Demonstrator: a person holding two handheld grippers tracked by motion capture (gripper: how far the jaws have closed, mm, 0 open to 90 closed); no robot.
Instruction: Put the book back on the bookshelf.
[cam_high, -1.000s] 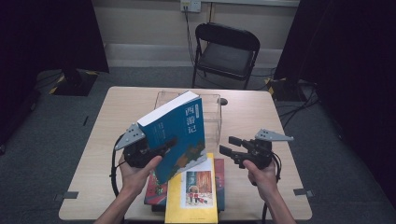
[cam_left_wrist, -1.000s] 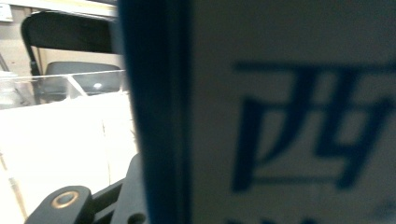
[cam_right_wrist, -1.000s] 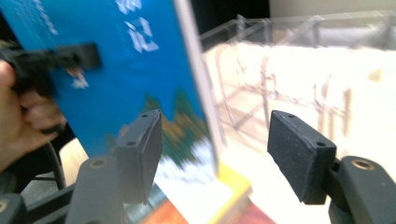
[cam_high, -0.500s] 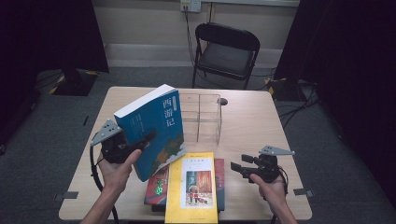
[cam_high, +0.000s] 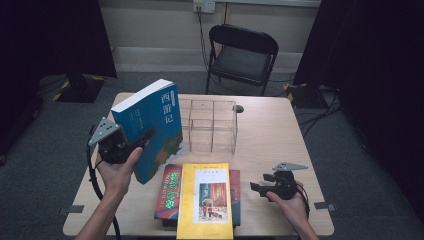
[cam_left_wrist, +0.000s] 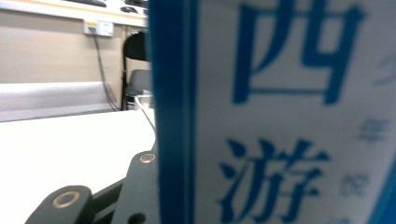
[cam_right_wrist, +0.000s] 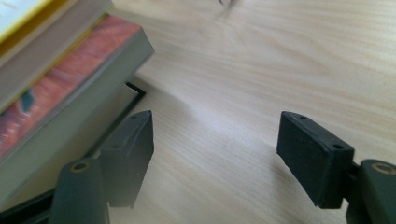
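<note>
Left gripper (cam_high: 137, 145), left of centre in the high view: I see its jaws clamped on the blue book (cam_high: 150, 127), gripping the lower part of the cover. The book is lifted clear of the table (cam_high: 270, 135), standing nearly upright and tilted a little to the right, with the white title panel facing the camera. In the left gripper view the blue book (cam_left_wrist: 280, 112) takes up the right two thirds of the frame, spine edge running top to bottom at centre, one black jaw against it at bottom left.

Right gripper (cam_high: 256, 188), lower right of the high view: I read it as low over the table, jaws pointing left toward the book stack. In the right gripper view the right gripper (cam_right_wrist: 215, 149) has its jaws set wide with only bare wood between them; they have just been opening. Nothing is held.

Outward: the stack sits bottom centre of the high view. A yellow book (cam_high: 206, 200) lies on top, a red book (cam_high: 169, 192) under it showing at its left edge. In the right gripper view the red book (cam_right_wrist: 56, 93) fills the upper left, just beside the near jaw, not touching it as far as I can tell.

A clear rack (cam_high: 210, 125) with dividers stands at the table's centre, just right of the blue book. A black chair (cam_high: 242, 55) stands behind the table at top centre.
</note>
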